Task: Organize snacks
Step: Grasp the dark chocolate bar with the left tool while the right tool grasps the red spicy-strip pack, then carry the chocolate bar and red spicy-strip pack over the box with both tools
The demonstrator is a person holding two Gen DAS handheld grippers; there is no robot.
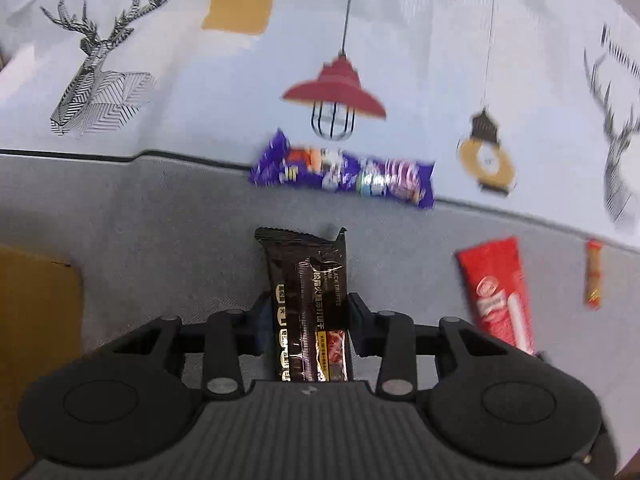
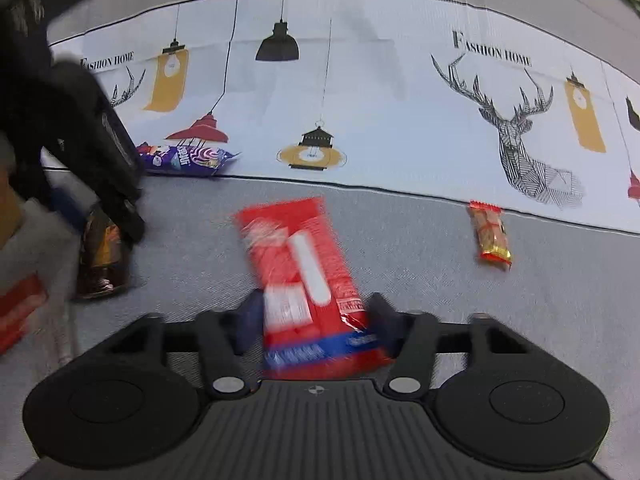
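Note:
A black snack packet [image 1: 308, 300] lies lengthwise on the grey surface, and my left gripper [image 1: 308, 304] has its pads against both long sides. A red snack packet [image 2: 300, 272], blurred, sits between the fingers of my right gripper [image 2: 316, 304], which are closed against its edges. The right wrist view also shows the left gripper's dark body [image 2: 80, 128] standing over the black packet [image 2: 102, 256]. In the left wrist view the red packet [image 1: 500, 292] lies to the right. A purple packet [image 1: 344, 176] rests at the cloth's edge, and a small orange bar [image 2: 492, 232] lies at the right.
A white cloth [image 1: 200, 100] printed with lamps and deer heads covers the far part of the grey surface [image 2: 400, 240]. A brown cardboard box [image 1: 36, 340] stands at the left. A blurred red object [image 2: 20, 308] shows at the left edge of the right wrist view.

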